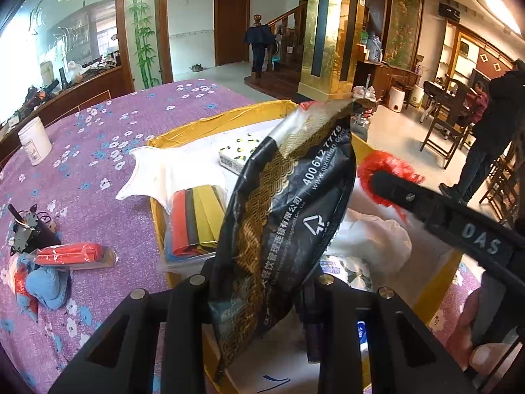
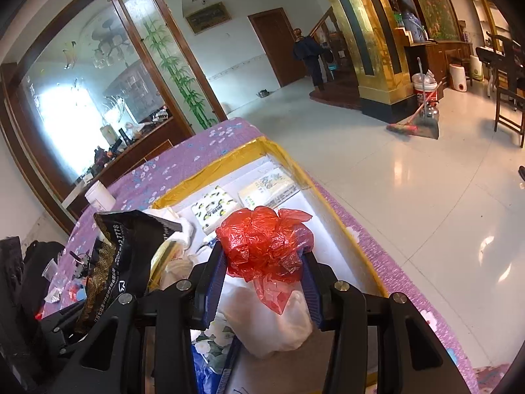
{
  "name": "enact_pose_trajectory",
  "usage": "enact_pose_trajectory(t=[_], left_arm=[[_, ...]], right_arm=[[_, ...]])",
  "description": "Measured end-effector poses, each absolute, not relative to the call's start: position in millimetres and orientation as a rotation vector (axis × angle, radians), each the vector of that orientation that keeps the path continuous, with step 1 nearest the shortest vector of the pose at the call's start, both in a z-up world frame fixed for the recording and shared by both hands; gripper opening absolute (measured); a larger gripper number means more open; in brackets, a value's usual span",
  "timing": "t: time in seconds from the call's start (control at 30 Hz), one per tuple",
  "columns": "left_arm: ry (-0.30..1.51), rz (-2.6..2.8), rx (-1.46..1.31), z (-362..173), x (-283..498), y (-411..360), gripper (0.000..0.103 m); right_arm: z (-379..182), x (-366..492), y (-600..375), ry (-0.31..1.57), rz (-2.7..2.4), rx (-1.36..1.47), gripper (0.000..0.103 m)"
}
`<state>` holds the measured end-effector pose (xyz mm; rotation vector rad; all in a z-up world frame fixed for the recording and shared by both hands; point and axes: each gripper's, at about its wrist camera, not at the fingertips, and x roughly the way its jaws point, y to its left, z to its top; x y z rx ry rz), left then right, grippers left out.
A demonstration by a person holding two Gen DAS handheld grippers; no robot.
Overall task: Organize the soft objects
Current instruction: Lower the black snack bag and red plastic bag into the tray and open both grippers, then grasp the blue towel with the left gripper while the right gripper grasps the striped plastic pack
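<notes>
Left gripper (image 1: 262,282), lower centre of its frame, clamps a black printed bag (image 1: 288,203) above the yellow-rimmed tray (image 1: 210,124). Right gripper (image 2: 262,262) grips a crumpled red plastic bag (image 2: 262,239) over that tray. Judged partly complete: packets already lie inside; a red packet (image 1: 70,254) and blue cloth (image 1: 46,287) remain on the purple tablecloth (image 1: 98,151), lower left.

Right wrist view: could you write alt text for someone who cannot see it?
The right gripper holds a crumpled red plastic bag above a yellow-rimmed white tray on a purple flowered tablecloth. To its left the other gripper holds a black-and-gold bag.
</notes>
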<state>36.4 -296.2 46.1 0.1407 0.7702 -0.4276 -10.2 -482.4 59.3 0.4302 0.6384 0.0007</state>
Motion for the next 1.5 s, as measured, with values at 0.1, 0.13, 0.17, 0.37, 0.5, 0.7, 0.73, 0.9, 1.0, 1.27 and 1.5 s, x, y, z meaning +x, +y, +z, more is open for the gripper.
enact_pose_trajectory(t=[0.1, 0.13, 0.17, 0.37, 0.5, 0.7, 0.73, 0.9, 1.0, 1.27, 1.5], left_arm=[[0.757, -0.428, 0.16, 45.7, 34.5, -297.8, 0.032], [0.753, -0.43, 0.163, 45.9, 33.4, -298.8, 0.033], [0.748, -0.434, 0.161, 46.7, 32.3, -299.2, 0.036], [0.706, -0.463, 0.108, 54.6, 27.3, -292.2, 0.068], [0.685, -0.467, 0.091, 58.8, 24.3, -289.0, 0.069], [0.682, -0.472, 0.071, 61.0, 26.0, -284.9, 0.069], [0.68, -0.471, 0.067, 61.6, 25.5, -283.8, 0.069], [0.677, -0.465, 0.052, 63.2, 25.7, -279.9, 0.07], [0.666, -0.457, 0.052, 64.6, 24.7, -278.5, 0.07], [0.657, -0.44, 0.032, 68.8, 21.6, -271.4, 0.07], [0.7, -0.429, 0.023, 72.9, 15.8, -260.5, 0.07]], right_arm=[[53.5, -5.0, -476.7, 0.658, 0.001, 0.423, 0.048], [52.2, -4.4, -476.5, 0.662, -0.002, 0.424, 0.049], [51.2, -3.8, -476.6, 0.664, -0.007, 0.423, 0.049], [53.6, -4.8, -478.6, 0.647, -0.005, 0.428, 0.06], [56.8, -7.4, -477.9, 0.631, 0.003, 0.433, 0.063], [64.5, -14.9, -480.9, 0.593, 0.005, 0.453, 0.065], [65.6, -15.5, -481.1, 0.588, 0.002, 0.454, 0.065], [69.3, -18.4, -479.2, 0.575, 0.005, 0.456, 0.066], [71.5, -21.1, -478.0, 0.569, 0.01, 0.454, 0.066], [80.6, -30.1, -475.0, 0.557, 0.019, 0.44, 0.067], [93.1, -41.9, -467.2, 0.54, 0.033, 0.42, 0.07]])
